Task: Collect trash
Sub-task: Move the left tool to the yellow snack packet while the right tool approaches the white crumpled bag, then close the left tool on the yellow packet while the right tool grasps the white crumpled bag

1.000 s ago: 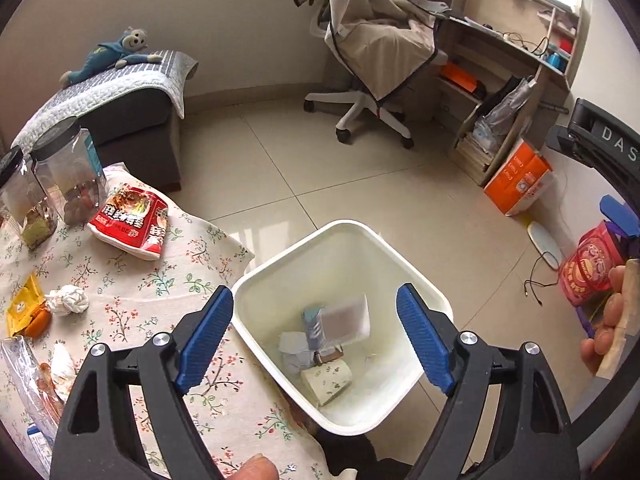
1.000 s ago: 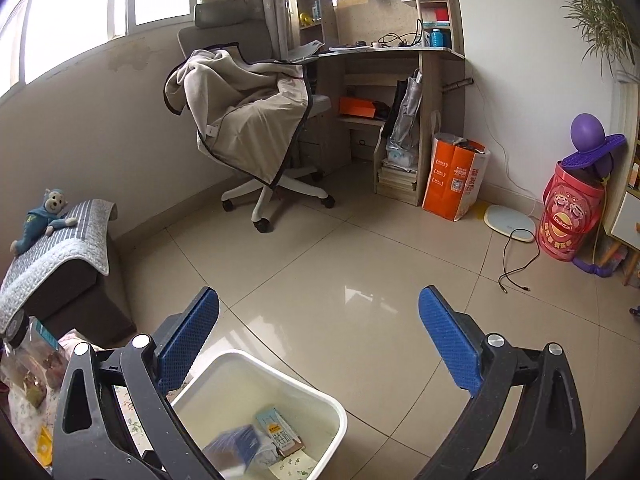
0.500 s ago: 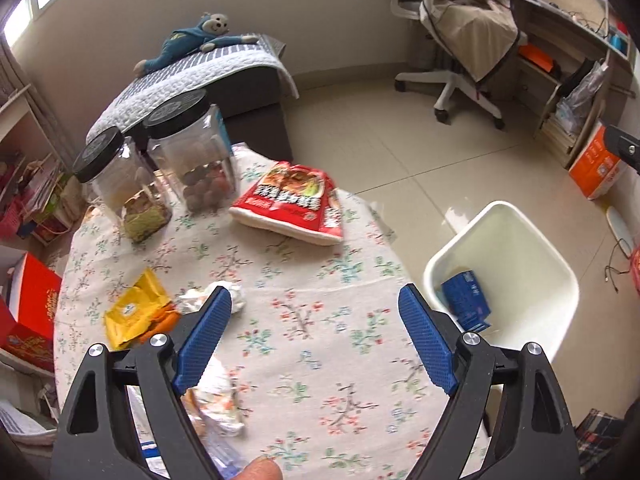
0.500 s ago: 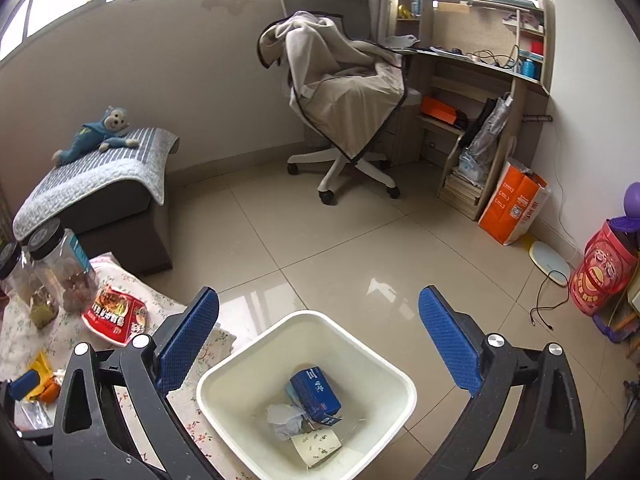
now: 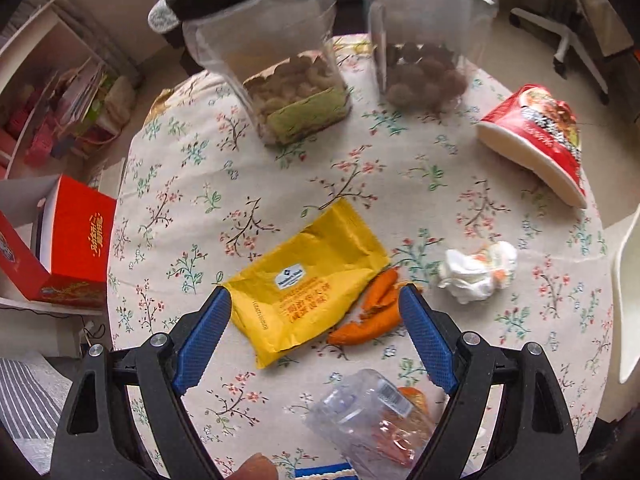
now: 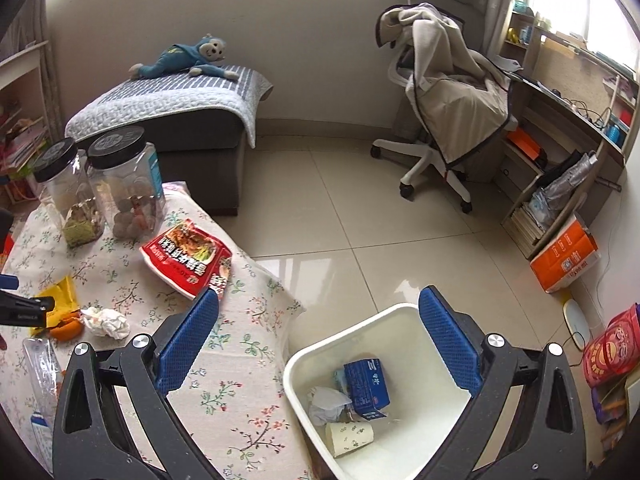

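Observation:
My left gripper is open and empty, low over the floral table, with its jaws either side of a yellow snack wrapper. Orange peel lies beside the wrapper. A crumpled white tissue lies to the right and a crushed clear plastic bottle lies near me. My right gripper is open and empty above the table edge and the white trash bin, which holds a blue carton, paper and a cup. The left gripper's edge shows at the left of the right wrist view.
Two clear jars with black lids stand at the table's back. A red snack bag lies at the right. A red box sits left of the table. An office chair and a low bed stand beyond.
My left gripper has swung from over the bin to the table and dropped low over the yellow wrapper. My right gripper has turned left, bringing the table and bin into view.

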A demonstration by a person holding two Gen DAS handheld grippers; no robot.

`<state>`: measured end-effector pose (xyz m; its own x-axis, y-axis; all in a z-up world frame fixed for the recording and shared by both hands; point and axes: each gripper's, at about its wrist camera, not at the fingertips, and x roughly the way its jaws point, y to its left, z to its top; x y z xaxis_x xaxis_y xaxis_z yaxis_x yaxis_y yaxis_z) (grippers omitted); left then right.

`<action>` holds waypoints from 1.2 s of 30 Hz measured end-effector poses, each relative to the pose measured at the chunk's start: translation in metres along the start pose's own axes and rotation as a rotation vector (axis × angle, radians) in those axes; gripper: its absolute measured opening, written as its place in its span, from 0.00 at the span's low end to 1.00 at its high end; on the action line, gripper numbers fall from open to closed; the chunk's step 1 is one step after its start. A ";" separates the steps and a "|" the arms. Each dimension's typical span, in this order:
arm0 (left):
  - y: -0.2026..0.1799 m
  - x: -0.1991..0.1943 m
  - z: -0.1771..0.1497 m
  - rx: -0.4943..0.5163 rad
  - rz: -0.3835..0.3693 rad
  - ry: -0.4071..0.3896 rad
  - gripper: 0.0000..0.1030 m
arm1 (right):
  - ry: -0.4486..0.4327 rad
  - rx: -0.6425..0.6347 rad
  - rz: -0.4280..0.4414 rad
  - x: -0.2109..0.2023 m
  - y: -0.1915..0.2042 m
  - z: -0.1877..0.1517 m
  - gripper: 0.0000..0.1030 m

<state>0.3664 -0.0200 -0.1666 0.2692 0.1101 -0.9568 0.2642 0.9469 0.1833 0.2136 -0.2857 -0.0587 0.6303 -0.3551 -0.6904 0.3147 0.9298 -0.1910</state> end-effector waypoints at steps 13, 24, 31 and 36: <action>0.024 0.073 0.006 0.090 -0.176 0.152 0.85 | 0.124 -0.318 0.236 0.038 0.111 -0.004 0.93; 0.025 0.043 -0.038 0.177 -0.198 0.054 0.16 | 0.190 -0.510 0.366 0.060 0.171 -0.022 0.93; 0.054 0.034 -0.036 0.141 -0.195 0.023 0.58 | 0.161 -0.506 0.369 0.052 0.170 -0.015 0.93; 0.028 0.039 -0.028 0.280 -0.203 0.059 0.82 | 0.184 -0.476 0.375 0.062 0.163 -0.012 0.93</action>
<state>0.3583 0.0194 -0.2052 0.1337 -0.0469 -0.9899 0.5529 0.8325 0.0352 0.2957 -0.1548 -0.1406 0.4909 -0.0139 -0.8711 -0.2809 0.9439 -0.1734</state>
